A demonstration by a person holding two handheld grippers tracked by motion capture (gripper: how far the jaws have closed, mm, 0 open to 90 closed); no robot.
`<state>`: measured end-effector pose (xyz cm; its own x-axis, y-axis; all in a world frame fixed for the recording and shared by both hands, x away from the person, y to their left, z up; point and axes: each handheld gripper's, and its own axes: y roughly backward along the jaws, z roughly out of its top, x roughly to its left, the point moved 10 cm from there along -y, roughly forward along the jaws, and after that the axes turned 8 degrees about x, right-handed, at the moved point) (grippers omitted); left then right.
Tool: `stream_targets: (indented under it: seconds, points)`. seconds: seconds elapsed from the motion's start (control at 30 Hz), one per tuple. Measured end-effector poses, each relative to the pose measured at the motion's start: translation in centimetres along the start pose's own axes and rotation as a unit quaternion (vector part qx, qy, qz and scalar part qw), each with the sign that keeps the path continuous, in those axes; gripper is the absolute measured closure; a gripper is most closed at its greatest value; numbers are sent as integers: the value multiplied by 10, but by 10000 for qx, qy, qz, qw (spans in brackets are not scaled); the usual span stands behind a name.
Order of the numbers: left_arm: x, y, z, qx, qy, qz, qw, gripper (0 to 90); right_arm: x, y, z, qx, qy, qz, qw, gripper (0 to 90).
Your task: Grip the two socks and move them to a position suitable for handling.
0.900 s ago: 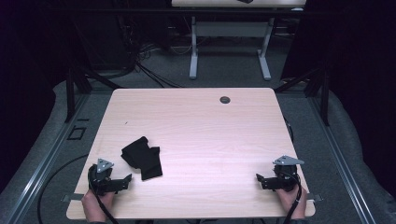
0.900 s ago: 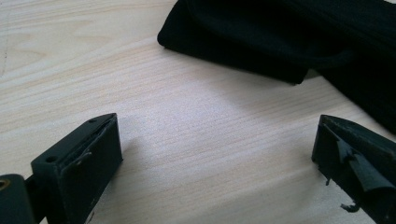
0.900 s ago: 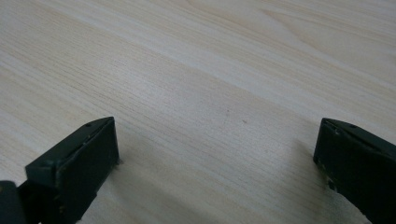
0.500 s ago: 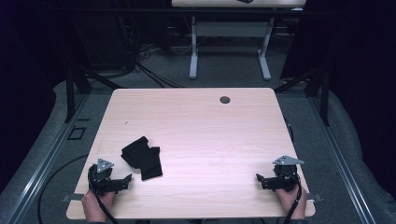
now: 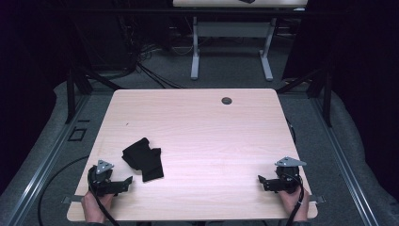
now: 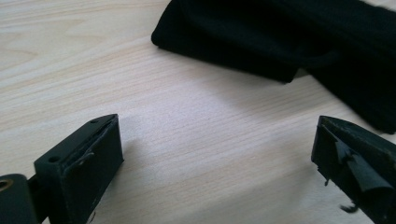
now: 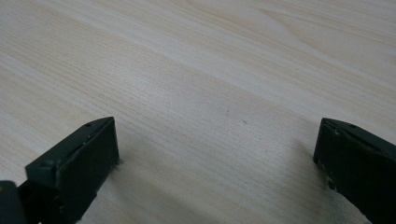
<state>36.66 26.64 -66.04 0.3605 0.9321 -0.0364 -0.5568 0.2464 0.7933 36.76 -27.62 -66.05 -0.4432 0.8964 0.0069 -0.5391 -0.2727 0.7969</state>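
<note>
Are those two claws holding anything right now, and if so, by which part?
Nothing is held. The left claw gapes short of the black cloth; the right claw is open over bare table.

Cloth at lower left of the table, a gripper at each near corner.

In the high view the cloth (image 5: 143, 159) lies on the table (image 5: 197, 127), just up and right of the left gripper (image 5: 123, 182). The right gripper (image 5: 261, 181) sits lower right, well apart from both. A small hole (image 5: 227, 100) lies near the table's far edge, right of centre.

A crumpled black cloth (image 5: 143, 160) lies on the table's near-left part.
</note>
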Motion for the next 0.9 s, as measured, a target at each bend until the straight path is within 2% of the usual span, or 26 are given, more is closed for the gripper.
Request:
stream_targets:
  seconds: [0.03,0.17,0.47,0.53,0.67,0.7,0.8,0.9]
  points:
    - [0,3,3,-48,61,-114,9999,20,0,0,0,-1,-1,0,10000,0]
    - [1,11,12,-120,98,-220,9996,4,0,0,0,-1,-1,1,10000,0]
    - [-1,32,47,-292,-5,-514,9983,4,0,0,0,-1,-2,-1,10000,0]
    - [-1,34,49,-268,-42,-545,9981,4,0,0,0,-1,-2,0,10000,0]
    - [-4,37,68,-327,-136,-646,9973,4,0,0,0,2,-3,-1,10000,0]
    - [-4,37,68,-327,-136,-646,9973,4,0,0,0,0,-3,-2,10000,0]
    - [-7,37,82,-272,-197,-733,9967,4,0,0,0,-2,-3,-2,10000,0]
    - [-7,35,89,-233,-248,-794,9963,4,0,0,0,0,-3,-3,10000,0]
